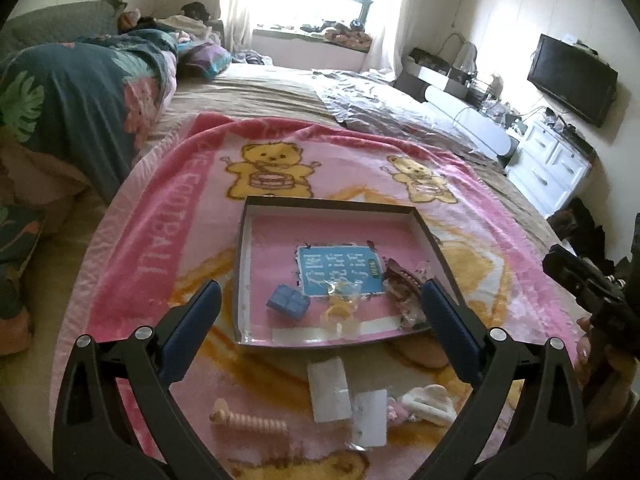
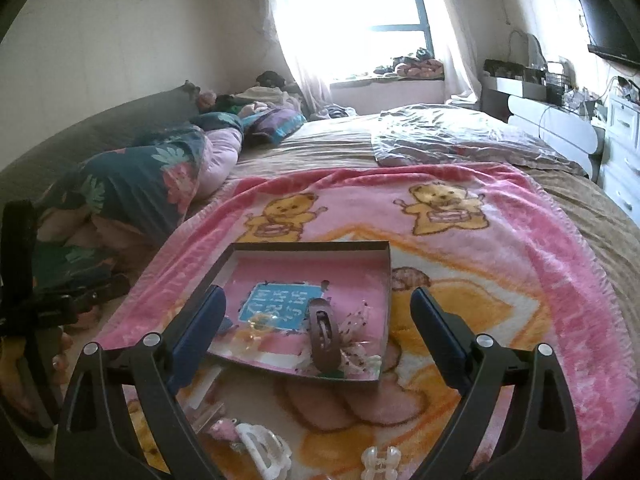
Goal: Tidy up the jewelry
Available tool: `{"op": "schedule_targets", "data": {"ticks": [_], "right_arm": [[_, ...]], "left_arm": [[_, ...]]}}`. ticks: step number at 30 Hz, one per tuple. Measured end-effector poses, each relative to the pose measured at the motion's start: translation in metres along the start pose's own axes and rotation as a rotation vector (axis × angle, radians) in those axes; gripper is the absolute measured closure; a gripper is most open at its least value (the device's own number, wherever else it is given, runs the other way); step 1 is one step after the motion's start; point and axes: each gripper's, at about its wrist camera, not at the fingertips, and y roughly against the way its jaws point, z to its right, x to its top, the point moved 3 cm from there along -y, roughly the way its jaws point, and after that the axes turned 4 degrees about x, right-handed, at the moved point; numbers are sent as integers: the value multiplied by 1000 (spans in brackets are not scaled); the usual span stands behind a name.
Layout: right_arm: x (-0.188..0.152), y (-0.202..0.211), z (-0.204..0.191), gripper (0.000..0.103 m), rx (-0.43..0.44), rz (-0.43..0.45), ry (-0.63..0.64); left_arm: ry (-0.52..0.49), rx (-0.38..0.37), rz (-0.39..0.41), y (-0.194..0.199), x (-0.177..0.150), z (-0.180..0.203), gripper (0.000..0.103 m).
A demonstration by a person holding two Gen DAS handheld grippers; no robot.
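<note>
Left wrist view: left hand-held gripper (image 1: 320, 304) spread, empty; tray (image 1: 256, 208) on pink blanket (image 1: 160, 216) holds blue box (image 1: 289, 300), brown clip (image 1: 402, 276).
Right wrist view: right hand-held gripper (image 2: 318, 320) spread, empty; white clip (image 2: 262, 446) outside tray.

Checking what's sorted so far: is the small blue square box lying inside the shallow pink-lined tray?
Yes, the small blue square box lies on the pink floor of the shallow tray, near its left wall.
</note>
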Motion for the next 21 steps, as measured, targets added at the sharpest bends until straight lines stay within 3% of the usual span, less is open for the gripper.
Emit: {"op": "schedule_targets", "data": {"ticks": [21], "right_arm": [[-21,54,-32,9,47,23,40]], "left_arm": [[-23,17,22,40,-44,13,10]]}}
